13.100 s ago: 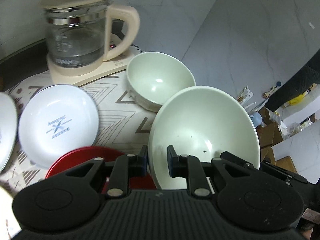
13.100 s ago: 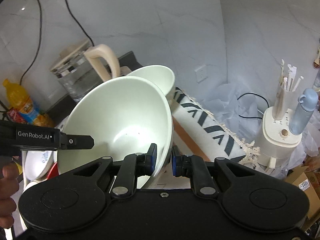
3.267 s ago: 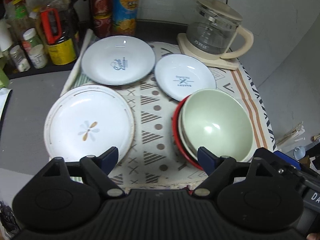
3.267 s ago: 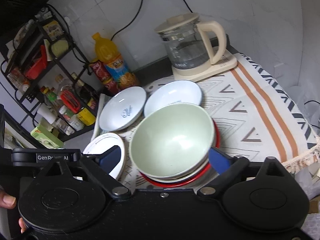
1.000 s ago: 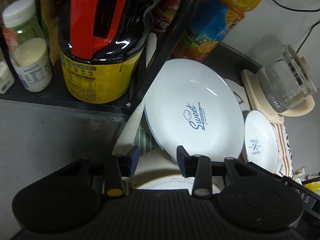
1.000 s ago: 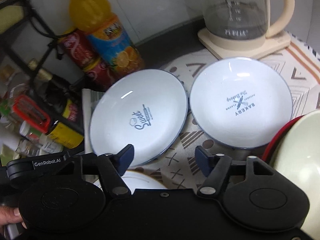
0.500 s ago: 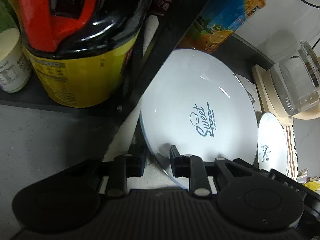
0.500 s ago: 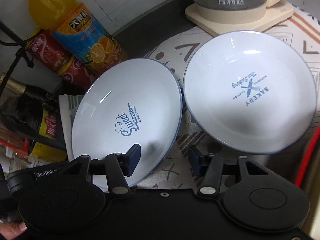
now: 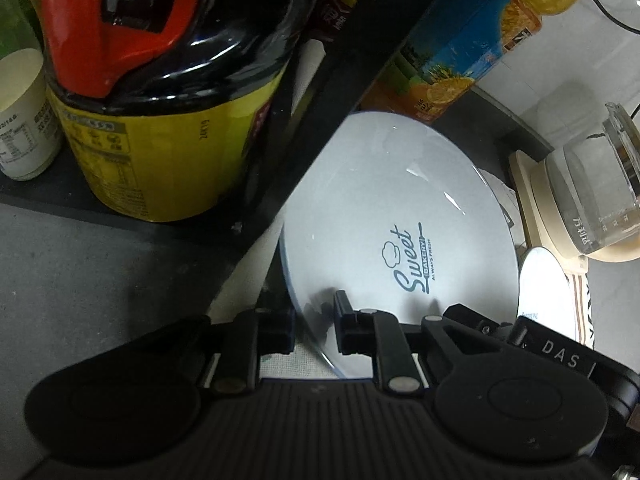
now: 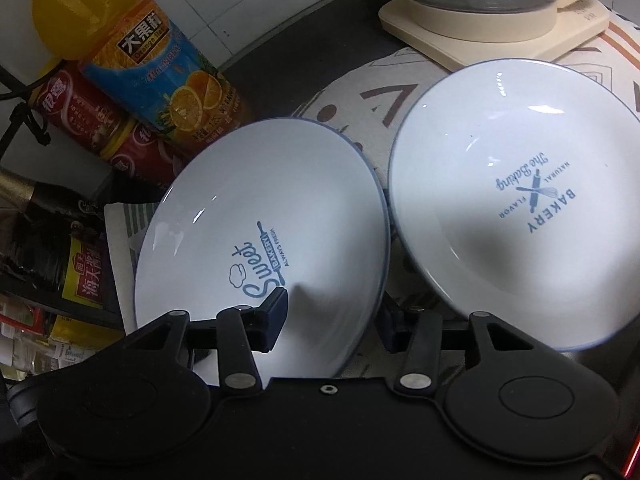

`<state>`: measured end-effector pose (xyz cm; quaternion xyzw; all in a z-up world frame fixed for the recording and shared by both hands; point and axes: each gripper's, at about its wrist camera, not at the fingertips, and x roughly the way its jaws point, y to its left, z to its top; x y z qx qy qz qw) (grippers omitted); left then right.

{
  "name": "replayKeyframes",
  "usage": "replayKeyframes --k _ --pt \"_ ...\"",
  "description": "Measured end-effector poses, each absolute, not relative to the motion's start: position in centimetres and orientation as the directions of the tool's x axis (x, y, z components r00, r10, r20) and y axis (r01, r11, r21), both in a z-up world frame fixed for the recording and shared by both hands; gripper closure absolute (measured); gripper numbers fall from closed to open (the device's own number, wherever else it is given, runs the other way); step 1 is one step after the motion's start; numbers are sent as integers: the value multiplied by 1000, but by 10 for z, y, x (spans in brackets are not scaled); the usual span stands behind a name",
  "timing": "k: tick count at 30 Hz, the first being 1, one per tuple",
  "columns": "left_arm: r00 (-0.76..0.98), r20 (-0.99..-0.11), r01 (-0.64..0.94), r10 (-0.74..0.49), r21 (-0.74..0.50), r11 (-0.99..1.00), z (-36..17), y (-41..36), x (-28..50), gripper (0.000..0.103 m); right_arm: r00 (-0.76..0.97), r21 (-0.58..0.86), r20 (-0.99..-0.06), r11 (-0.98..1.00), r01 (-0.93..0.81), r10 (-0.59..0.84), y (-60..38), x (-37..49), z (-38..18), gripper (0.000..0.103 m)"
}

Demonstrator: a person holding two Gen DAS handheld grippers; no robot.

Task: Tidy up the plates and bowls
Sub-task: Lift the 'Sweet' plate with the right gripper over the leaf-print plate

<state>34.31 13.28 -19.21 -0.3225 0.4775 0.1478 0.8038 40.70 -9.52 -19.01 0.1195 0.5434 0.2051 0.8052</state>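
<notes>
A white plate printed "Sweet Bakery" [image 9: 384, 216] is tilted up off the patterned cloth. My left gripper [image 9: 314, 330] is shut on its near left rim. The same plate shows in the right wrist view [image 10: 256, 216], where my right gripper [image 10: 332, 320] straddles its near right rim with the jaws still apart. A second white plate printed "Bakery" [image 10: 516, 204] lies on the cloth just right of it; a sliver of it shows in the left wrist view [image 9: 544, 292].
A black rack post [image 9: 320, 120] and a yellow-labelled bottle [image 9: 160, 140] stand close on the left. An orange juice bottle [image 10: 140, 48] and red cans [image 10: 80, 120] stand behind. A glass kettle on a cream base [image 10: 492, 12] is at the back right.
My left gripper closed on the "Sweet" plate's rim and the plate tilted up. My right gripper moved in around the plate's other edge, narrowing its jaws.
</notes>
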Motion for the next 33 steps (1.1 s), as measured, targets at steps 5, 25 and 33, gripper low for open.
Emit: replayKeyframes --k 5,25,33 --pt "505 -861 -535 -58 -365 762 -184 131 342 88 325 421 -827 888 -184 459 -109 409 -188 89" --pt "563 -826 -528 -22 -380 760 -140 121 294 89 348 434 -788 860 -269 507 -129 374 -152 90" --pt "557 -829 -508 -41 -379 773 -134 108 268 89 372 415 -779 860 -296 504 -143 353 -141 89"
